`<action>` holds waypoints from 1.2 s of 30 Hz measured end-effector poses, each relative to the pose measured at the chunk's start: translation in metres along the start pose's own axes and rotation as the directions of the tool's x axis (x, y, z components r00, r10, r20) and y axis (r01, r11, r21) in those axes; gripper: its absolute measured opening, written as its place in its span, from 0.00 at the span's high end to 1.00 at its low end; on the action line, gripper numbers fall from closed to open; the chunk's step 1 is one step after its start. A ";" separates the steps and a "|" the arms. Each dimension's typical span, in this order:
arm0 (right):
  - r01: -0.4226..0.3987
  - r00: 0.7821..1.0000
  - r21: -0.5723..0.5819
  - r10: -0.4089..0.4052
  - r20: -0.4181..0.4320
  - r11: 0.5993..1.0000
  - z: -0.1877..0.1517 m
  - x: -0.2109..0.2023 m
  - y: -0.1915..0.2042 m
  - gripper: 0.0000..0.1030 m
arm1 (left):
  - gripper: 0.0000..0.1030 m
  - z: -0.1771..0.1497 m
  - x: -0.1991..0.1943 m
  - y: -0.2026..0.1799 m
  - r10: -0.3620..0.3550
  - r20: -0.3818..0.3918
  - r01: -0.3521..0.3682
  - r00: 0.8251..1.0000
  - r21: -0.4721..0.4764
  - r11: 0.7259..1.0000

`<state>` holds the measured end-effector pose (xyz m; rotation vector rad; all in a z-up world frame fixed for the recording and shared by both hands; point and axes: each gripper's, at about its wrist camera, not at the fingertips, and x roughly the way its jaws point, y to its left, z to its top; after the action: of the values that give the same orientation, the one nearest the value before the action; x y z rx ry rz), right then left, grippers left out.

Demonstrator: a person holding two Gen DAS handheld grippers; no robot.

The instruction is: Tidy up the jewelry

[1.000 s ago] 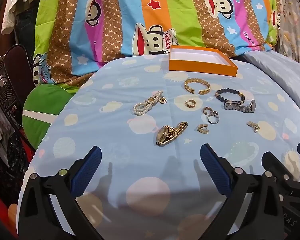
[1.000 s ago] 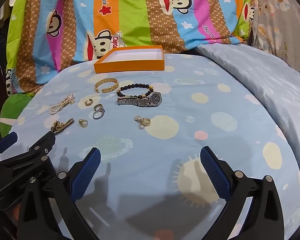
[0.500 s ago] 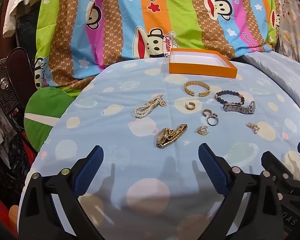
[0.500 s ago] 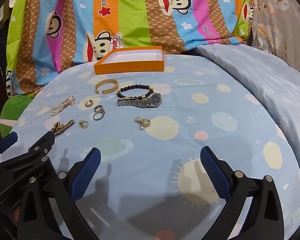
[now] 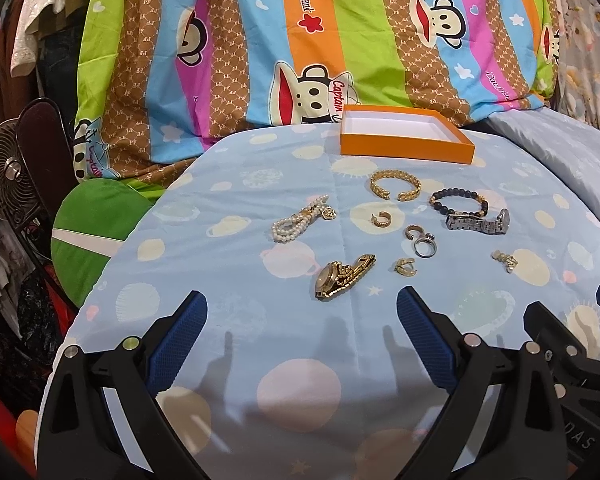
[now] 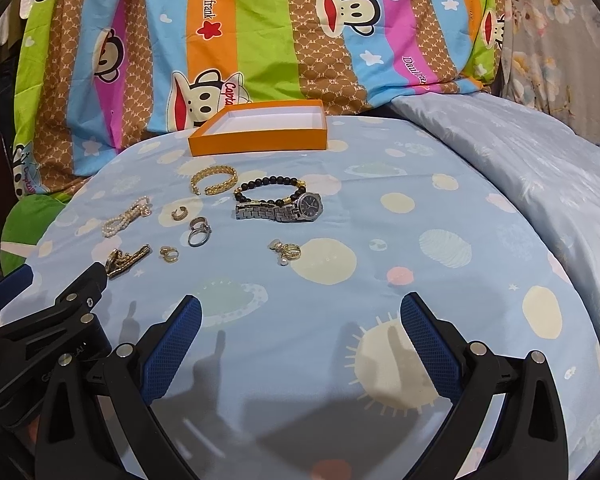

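Nothing is sorted yet: the jewelry lies scattered on the bed sheet (image 5: 228,320), the orange box (image 5: 406,146) empty at the far edge. Both the left gripper (image 5: 302,320) and right gripper (image 6: 300,326) hover with fingers wide, holding nothing. Likely next: reach for the near gold watch (image 5: 342,276).

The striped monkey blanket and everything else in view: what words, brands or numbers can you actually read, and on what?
"Daulfrank": striped blanket, beside a red star; again in the right wrist view.
"Captain": monkey's cap on that blanket; cut to "Capta" in the right wrist view.
"DAS": right gripper's body, letters cut off.
Silver watch dial: too small to read.
Orange box: no text.
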<state>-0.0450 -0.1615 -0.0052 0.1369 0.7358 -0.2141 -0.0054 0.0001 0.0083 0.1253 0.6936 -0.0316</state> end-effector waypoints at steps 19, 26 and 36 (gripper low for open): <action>0.023 1.000 0.025 -0.023 0.017 0.999 0.000 0.001 -0.003 0.05 | 0.10 -0.002 0.006 -0.003 -0.055 -0.017 0.055 0.998 0.006 0.998; 0.018 1.000 0.024 -0.018 -0.002 1.000 0.000 0.005 -0.003 0.05 | 0.10 -0.002 0.010 -0.005 -0.060 -0.028 0.060 0.998 0.003 0.998; 0.017 1.000 0.024 -0.017 -0.003 1.000 -0.001 0.004 -0.003 0.05 | 0.10 -0.002 0.009 -0.005 -0.061 -0.029 0.061 0.998 0.003 0.998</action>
<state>-0.0429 -0.1647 -0.0088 0.1540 0.7371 -0.2394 0.0002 -0.0044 0.0009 0.1081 0.7267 -0.0899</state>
